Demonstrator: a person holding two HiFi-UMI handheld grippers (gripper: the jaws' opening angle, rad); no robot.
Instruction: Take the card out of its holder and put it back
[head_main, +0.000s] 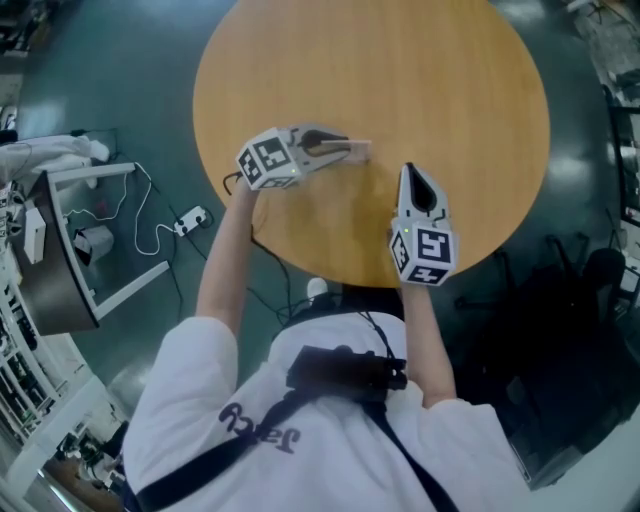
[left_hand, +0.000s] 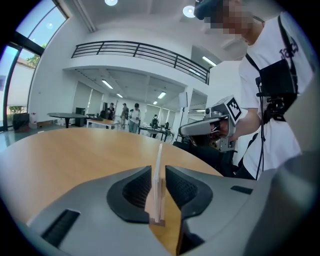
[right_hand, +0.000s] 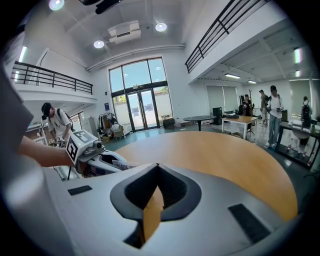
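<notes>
Between the barely parted jaws of the left claw (left_hand: 158, 169), the card (left_hand: 160, 152) is seen upright and unpinched, its foot seated in the wooden holder (left_hand: 156, 221). The return is judged done, with only withdrawal left. Further off, the right claw (right_hand: 157, 166) is held shut and empty. That seating is shown only by the left gripper view.

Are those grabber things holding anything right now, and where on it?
Nothing firmly: the left hand-held gripper flanks the lower part of the upright card, a slim gap showing. The right hand-held gripper is shut, empty.
</notes>
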